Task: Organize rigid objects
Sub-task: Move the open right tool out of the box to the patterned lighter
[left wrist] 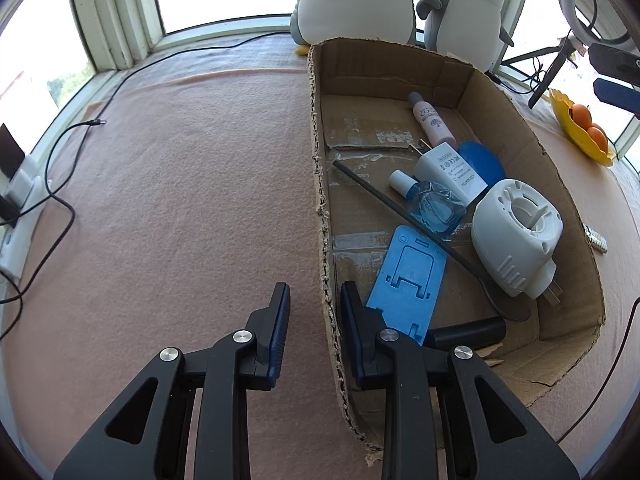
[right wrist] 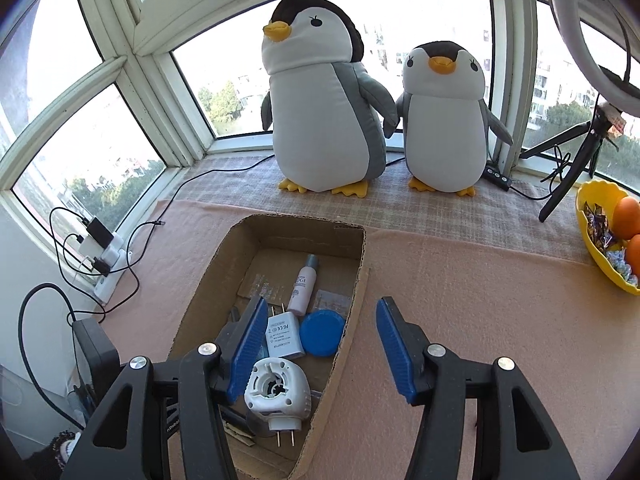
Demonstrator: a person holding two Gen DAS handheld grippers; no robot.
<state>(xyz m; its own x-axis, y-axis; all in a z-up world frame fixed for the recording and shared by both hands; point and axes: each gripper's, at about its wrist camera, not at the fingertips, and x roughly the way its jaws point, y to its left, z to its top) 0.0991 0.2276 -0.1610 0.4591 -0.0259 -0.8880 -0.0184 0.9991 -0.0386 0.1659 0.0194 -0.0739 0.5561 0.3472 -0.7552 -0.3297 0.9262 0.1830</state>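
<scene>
Pink felt covers the table (left wrist: pixel 180 168), where a cardboard box (left wrist: pixel 320 168) holds a white plug-in device (left wrist: pixel 516 236), charger (left wrist: pixel 450 174) and blue stand (left wrist: pixel 408 276). Left gripper (left wrist: pixel 314 308) straddles the box's left wall, parted; right gripper (right wrist: pixel 320 344) gapes wide over its right wall, empty.

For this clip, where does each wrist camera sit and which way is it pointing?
Left wrist: sits behind the left gripper, looking down and forward along the cardboard box wall; its open fingers straddle that wall, pink cloth to the left.
Right wrist: sits behind the right gripper, higher up, facing the window and two plush penguins; its fingers are spread wide over the box's right wall.
Shared: the box, white plug-in device, white charger, blue lid, pink bottle, yellow fruit bowl.
</scene>
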